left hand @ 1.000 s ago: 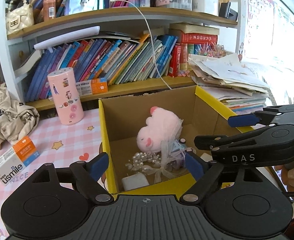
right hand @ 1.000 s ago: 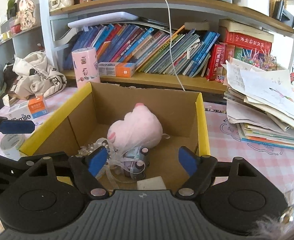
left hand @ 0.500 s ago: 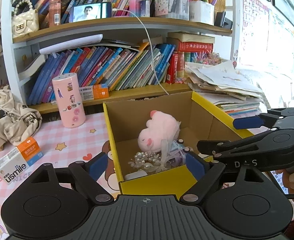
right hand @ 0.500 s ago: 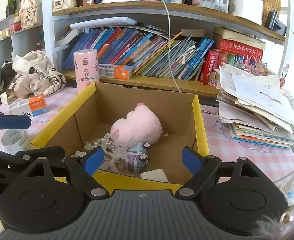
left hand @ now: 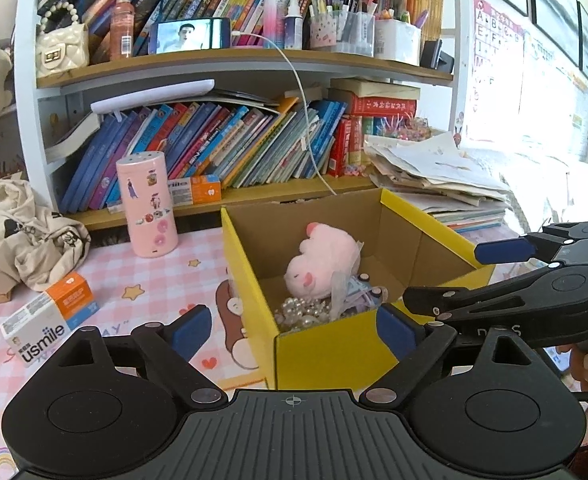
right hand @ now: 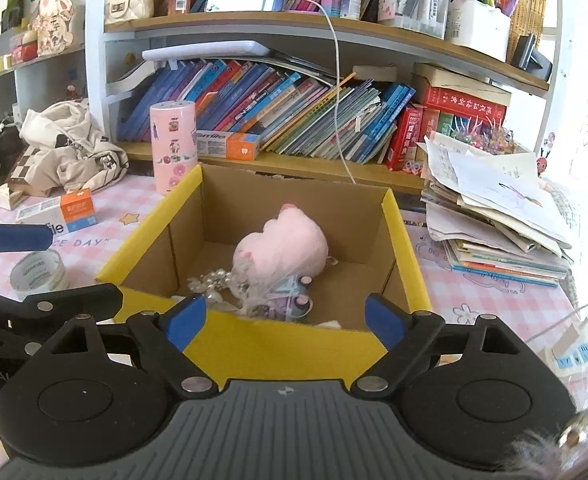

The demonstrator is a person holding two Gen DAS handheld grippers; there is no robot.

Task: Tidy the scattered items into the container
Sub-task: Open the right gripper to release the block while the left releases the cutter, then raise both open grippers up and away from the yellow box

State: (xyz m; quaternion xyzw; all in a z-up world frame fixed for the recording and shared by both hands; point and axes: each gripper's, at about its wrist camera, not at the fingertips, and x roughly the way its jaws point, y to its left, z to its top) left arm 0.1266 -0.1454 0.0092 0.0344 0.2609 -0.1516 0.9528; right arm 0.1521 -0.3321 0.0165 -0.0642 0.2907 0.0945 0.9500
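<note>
A yellow-rimmed cardboard box [left hand: 329,350] [right hand: 274,344] stands on the pink checked table. It holds a pink plush toy [left hand: 323,266] [right hand: 284,250], a pearl string [left hand: 301,316] [right hand: 210,280] and a small ribboned packet [right hand: 290,306]. My left gripper [left hand: 294,330] is open and empty, in front of the box's near wall. My right gripper [right hand: 284,322] is open and empty, at the box's near rim. It also shows at the right of the left wrist view [left hand: 493,272]. An orange and white usmile box [left hand: 48,314] [right hand: 60,214] and a tape roll [right hand: 38,270] lie on the table to the left.
A pink stickered cylinder [left hand: 148,202] [right hand: 174,146] stands behind the box's left side. A crumpled beige garment [left hand: 22,236] lies far left. A bookshelf [left hand: 234,136] runs along the back. A pile of papers and books [right hand: 497,224] sits on the right. A white power strip [right hand: 577,350] lies at right.
Both grippers have drawn back from the box and risen a little. The box now looks smaller and farther away. Both stay open and empty.
</note>
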